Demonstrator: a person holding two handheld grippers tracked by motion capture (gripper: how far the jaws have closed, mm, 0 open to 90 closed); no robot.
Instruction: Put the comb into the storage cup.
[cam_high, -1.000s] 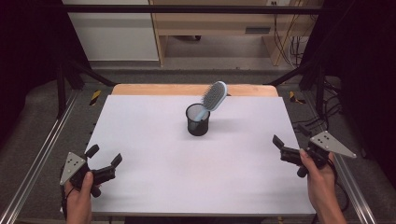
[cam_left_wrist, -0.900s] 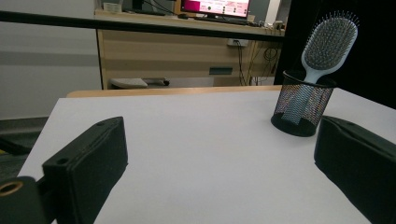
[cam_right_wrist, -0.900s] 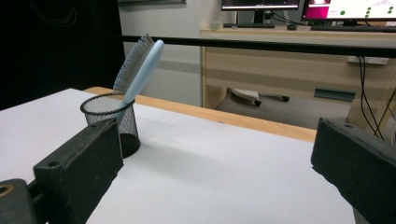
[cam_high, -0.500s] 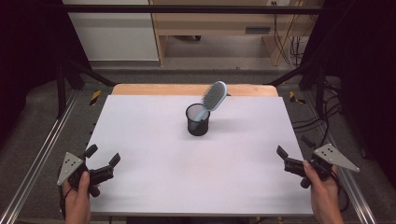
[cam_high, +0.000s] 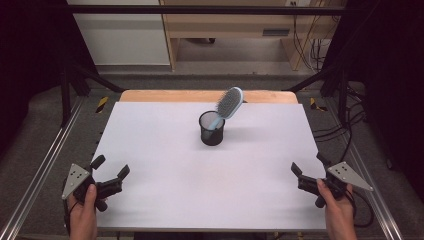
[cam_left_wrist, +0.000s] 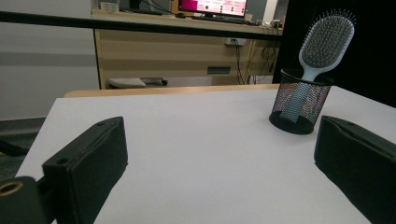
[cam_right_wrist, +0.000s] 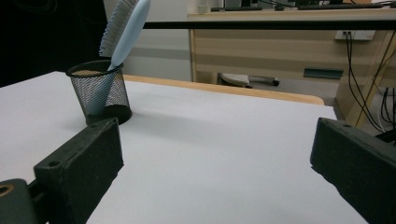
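A black mesh cup (cam_high: 211, 129) stands upright near the back middle of the white table (cam_high: 165, 150). A light blue hairbrush (cam_high: 229, 104) leans in it, handle down, head tilted to the right. The cup (cam_left_wrist: 299, 102) and hairbrush (cam_left_wrist: 324, 42) show far off in the left gripper view, as do the cup (cam_right_wrist: 99, 92) and hairbrush (cam_right_wrist: 125, 25) in the right gripper view. My left gripper (cam_high: 110, 167) rests open at the front left corner. At the front right edge, my right gripper (cam_high: 309, 164) is open too. Both hold nothing.
A wooden strip (cam_high: 170, 96) runs along the table's back edge. Metal frame rails (cam_high: 45, 165) flank the table. Cables (cam_high: 345, 130) lie on the floor at the right. A wooden desk (cam_left_wrist: 187, 51) stands beyond the table.
My right gripper has drawn back toward the front right edge and lower. The left gripper has shifted slightly toward the front. Cup and brush have not moved.
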